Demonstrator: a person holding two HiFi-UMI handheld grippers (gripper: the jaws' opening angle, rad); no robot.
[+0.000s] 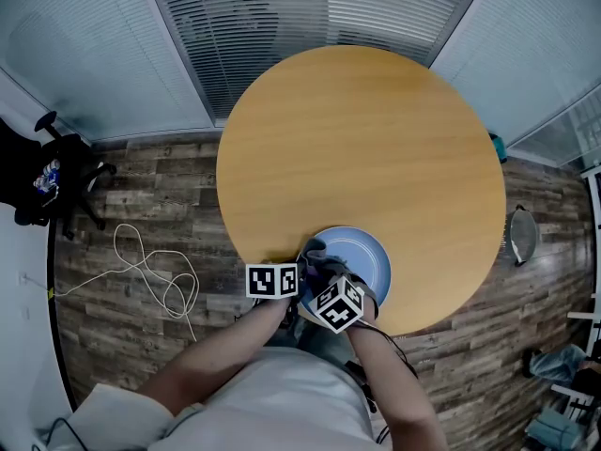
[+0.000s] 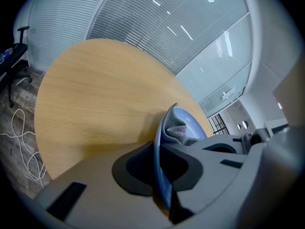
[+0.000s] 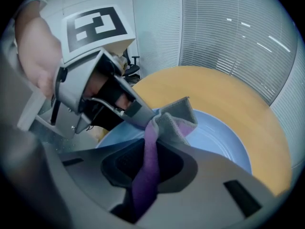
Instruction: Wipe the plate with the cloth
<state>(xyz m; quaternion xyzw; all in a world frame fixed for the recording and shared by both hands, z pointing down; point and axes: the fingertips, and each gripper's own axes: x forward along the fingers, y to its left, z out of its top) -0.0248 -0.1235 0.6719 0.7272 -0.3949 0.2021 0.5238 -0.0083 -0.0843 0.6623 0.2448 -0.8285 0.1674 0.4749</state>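
A pale blue plate point(image 1: 364, 255) sits at the near edge of a round wooden table point(image 1: 357, 130), straight ahead of both grippers. A grey and purple cloth point(image 1: 322, 259) is bunched on the plate's near-left part, close to the rim.

The right gripper point(image 3: 147, 168) is clenched on the cloth. A purple fold runs up between its jaws, and the grey end spills past their tips onto the plate's face. The left gripper point(image 2: 159, 168) is clamped on the plate's rim, which passes edge-on between its jaws, with the cloth just beyond its tips. The two grippers are close together, and the left gripper's tip is right against the cloth. Whether the plate lies flat or is tipped up a little cannot be told.

The wiping step appears to be in hand. The cloth covers only the patch next to the left gripper, while most of the plate's face, ahead of and to the right of the right gripper, lies bare. The next move probably calls for drawing the cloth across that bare face, pressed down so it rubs rather than skims. Meanwhile the left gripper would need to hold the rim firmly so the plate does not slide.

Around the table is a wood-plank floor point(image 1: 150, 191), with a white cable point(image 1: 141, 263) looped well to the left of the left gripper.
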